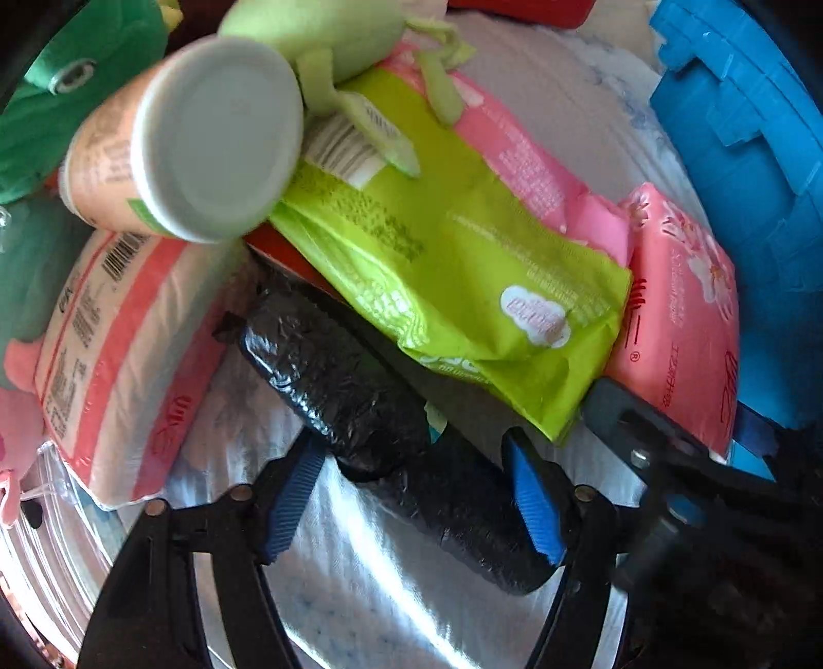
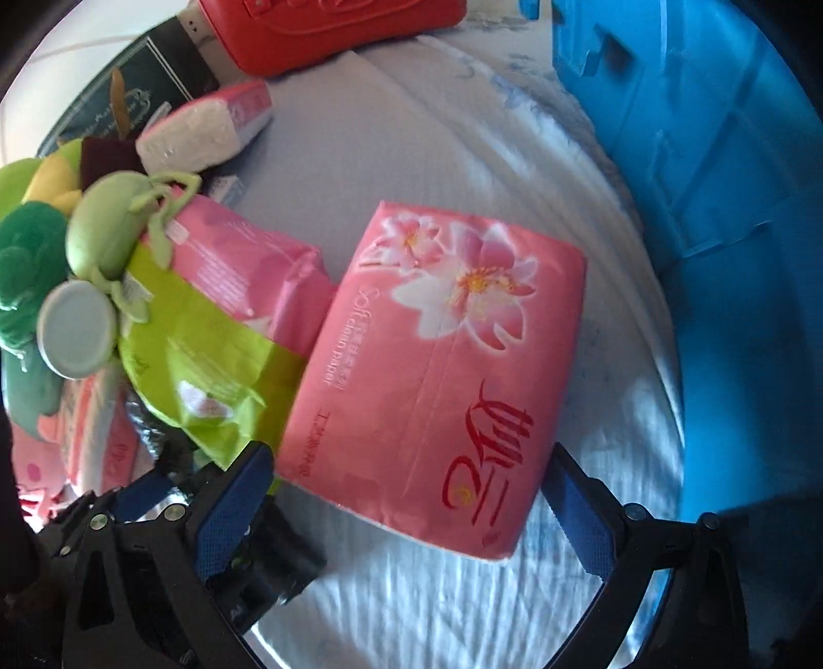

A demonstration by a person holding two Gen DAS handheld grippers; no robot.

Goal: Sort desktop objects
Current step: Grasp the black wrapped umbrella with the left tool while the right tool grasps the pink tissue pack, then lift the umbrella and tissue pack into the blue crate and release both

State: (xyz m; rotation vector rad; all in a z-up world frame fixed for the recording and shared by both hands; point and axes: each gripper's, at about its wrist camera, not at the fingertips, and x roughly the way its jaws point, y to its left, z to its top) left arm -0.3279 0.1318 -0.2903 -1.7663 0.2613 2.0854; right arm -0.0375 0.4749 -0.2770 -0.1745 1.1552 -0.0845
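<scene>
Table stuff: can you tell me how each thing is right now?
Black roll: lying flat, between the left claw fingers, not squeezed.
Pink tissue pack: lying flat, sealed, between the open right claw fingers.
Green packet: lying flat on other packs.
Tube: tipped over, lid on.

I'm working in what looks like a home, over a table under a pale, creased cloth [image 2: 411,154]. It is heaped with household bits: pink tissue packs [image 2: 437,391], a green wipes packet [image 1: 452,288], soft toys [image 1: 319,31], a capped bottle [image 1: 185,139] and a blue plastic bin [image 2: 720,206] at the side.
</scene>
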